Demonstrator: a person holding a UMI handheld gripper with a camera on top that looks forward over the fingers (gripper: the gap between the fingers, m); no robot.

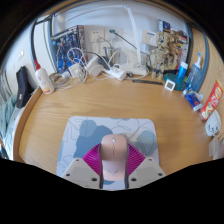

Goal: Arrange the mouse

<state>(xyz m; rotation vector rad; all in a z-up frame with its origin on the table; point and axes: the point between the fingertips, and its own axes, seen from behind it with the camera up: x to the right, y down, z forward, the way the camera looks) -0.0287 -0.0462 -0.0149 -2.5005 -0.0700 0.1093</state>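
A pale pink computer mouse (113, 158) sits between my two fingers, and the magenta pads (94, 158) press on both of its sides. My gripper (114, 147) is shut on the mouse. It holds the mouse over the near part of a light blue mouse mat (85, 133) that lies on the wooden table (60, 115). I cannot tell whether the mouse touches the mat. The rear of the mouse is hidden by the fingers.
Clutter lines the table's far edge: a white bottle with a red cap (42, 78), a white power strip (116, 72) with cables, and small boxes (172, 84). A red and white packet (211, 98) lies at the right.
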